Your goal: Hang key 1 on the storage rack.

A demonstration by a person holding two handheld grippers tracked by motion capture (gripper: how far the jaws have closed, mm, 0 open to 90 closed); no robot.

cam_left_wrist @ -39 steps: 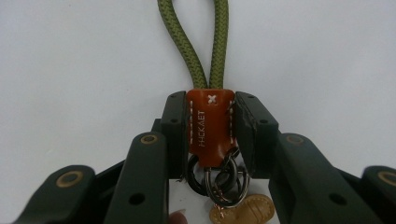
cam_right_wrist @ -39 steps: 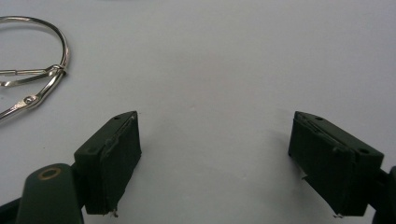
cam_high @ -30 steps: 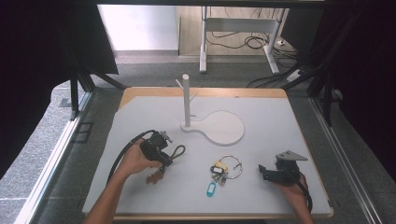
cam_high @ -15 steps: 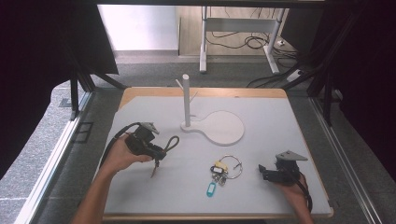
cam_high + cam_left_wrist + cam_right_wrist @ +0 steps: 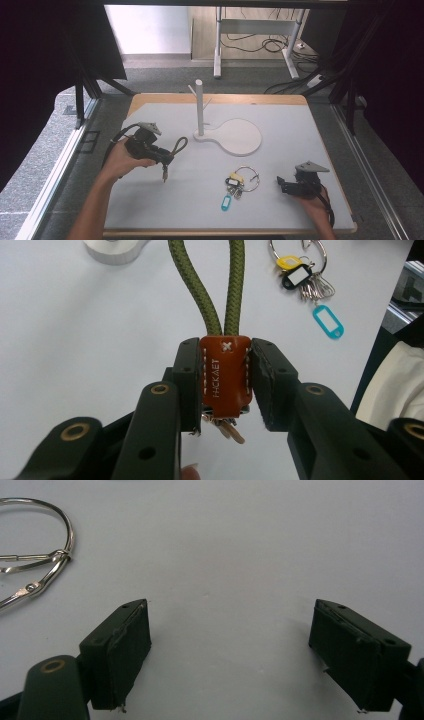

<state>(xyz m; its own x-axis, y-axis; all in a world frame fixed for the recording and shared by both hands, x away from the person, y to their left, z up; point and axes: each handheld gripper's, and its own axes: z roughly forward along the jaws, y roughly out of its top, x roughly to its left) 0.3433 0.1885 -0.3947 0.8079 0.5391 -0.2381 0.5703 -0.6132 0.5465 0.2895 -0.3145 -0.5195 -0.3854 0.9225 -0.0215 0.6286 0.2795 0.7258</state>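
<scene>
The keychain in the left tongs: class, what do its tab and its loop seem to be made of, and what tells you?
Tab: probably leather, smooth orange-brown, with white edge stitching and stamped lettering. Loop: looks like braided olive-green cord, its woven texture visible; the fibre cannot be told.

Left gripper (image 5: pixel 161 156) is hanging up off the counter around 9 o'clock, jaws clamping tight, forearm coming in from the bottom. Right gripper (image 5: pixel 282 184) is sitting low around 4 o'clock, jaws gaping wide.
</scene>
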